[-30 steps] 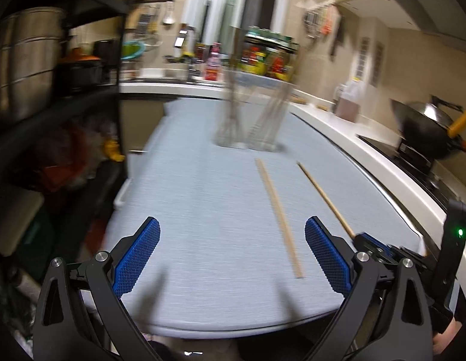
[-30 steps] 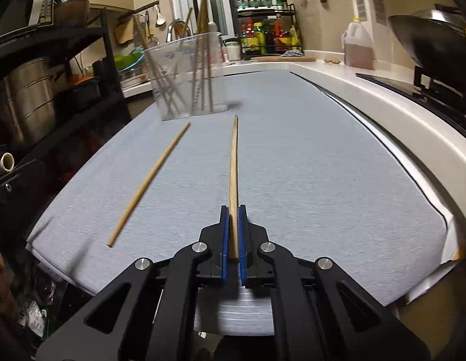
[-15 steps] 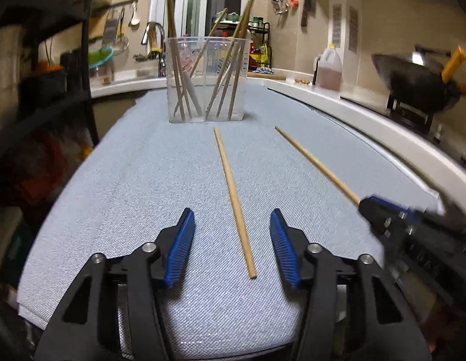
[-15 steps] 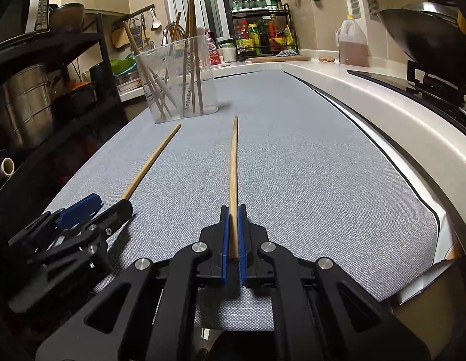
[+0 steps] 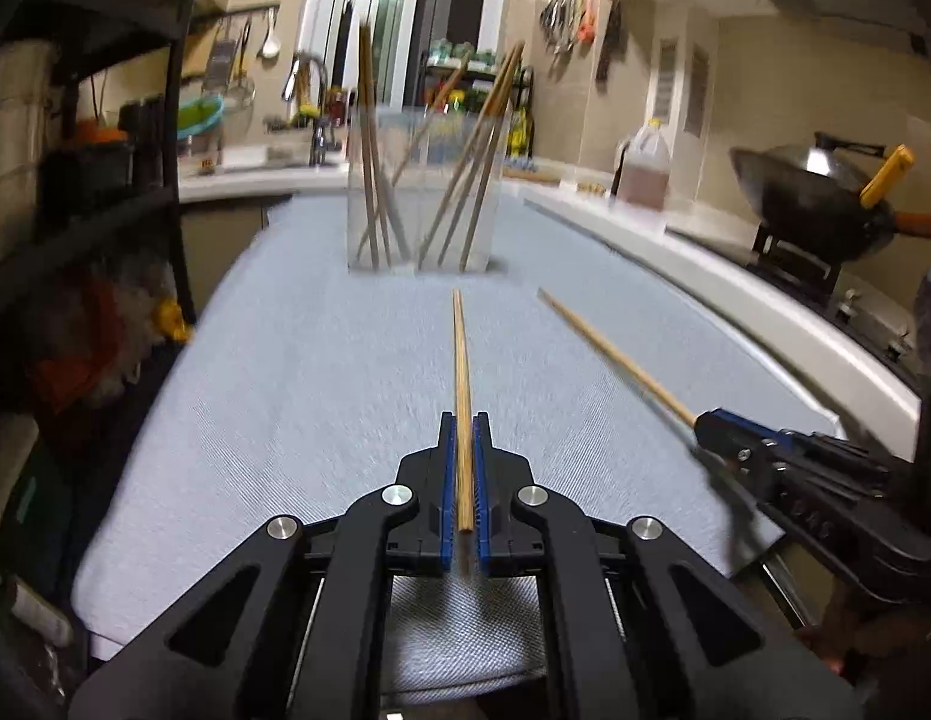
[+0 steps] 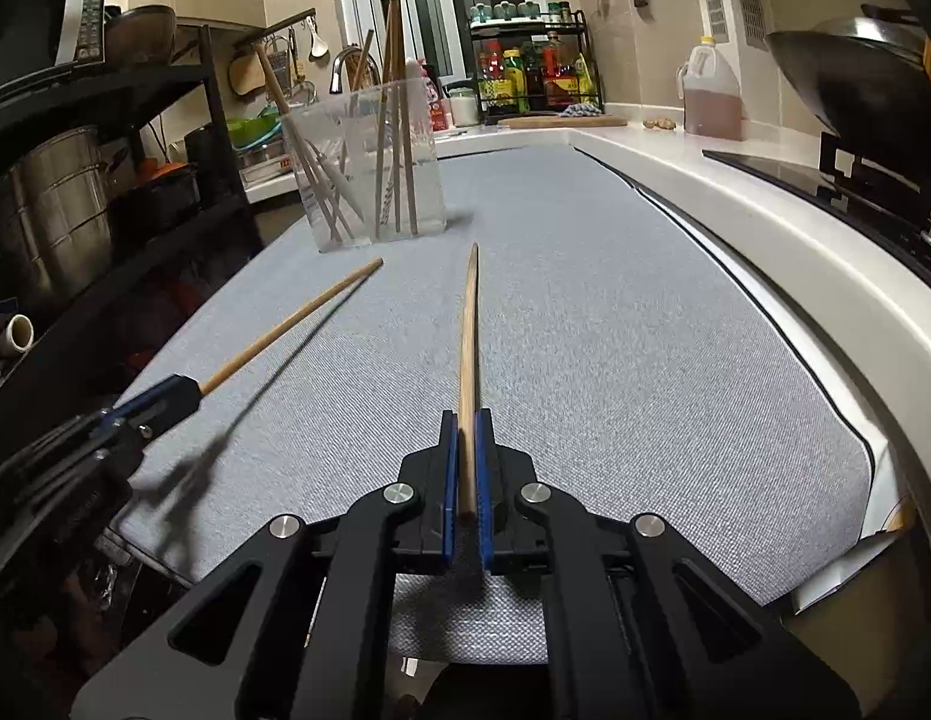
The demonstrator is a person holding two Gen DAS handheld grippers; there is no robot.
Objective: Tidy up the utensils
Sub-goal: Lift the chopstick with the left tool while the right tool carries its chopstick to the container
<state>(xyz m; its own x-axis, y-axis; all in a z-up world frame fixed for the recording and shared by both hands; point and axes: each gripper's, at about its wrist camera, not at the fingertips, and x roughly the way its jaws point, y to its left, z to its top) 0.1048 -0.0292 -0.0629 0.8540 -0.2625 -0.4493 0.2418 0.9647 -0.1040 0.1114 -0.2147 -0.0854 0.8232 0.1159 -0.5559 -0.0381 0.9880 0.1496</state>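
Note:
My left gripper (image 5: 463,420) is shut on a wooden chopstick (image 5: 462,372) that points forward at the clear plastic holder (image 5: 426,192), which has several chopsticks standing in it. My right gripper (image 6: 465,417) is shut on a second chopstick (image 6: 468,330), lifted off the grey mat and pointing at the holder (image 6: 369,174). Each gripper shows in the other's view: the right one (image 5: 705,420) with its chopstick (image 5: 615,354), the left one (image 6: 183,387) with its chopstick (image 6: 291,324).
A grey mat (image 5: 297,396) covers the counter. A black shelf rack with pots (image 6: 63,204) stands at the left. A wok on a stove (image 5: 819,204) and an oil jug (image 5: 645,168) are at the right. A sink and a spice rack (image 6: 531,72) are behind the holder.
My left gripper came down over the left chopstick and closed on it. My right gripper has lifted its chopstick a little off the mat.

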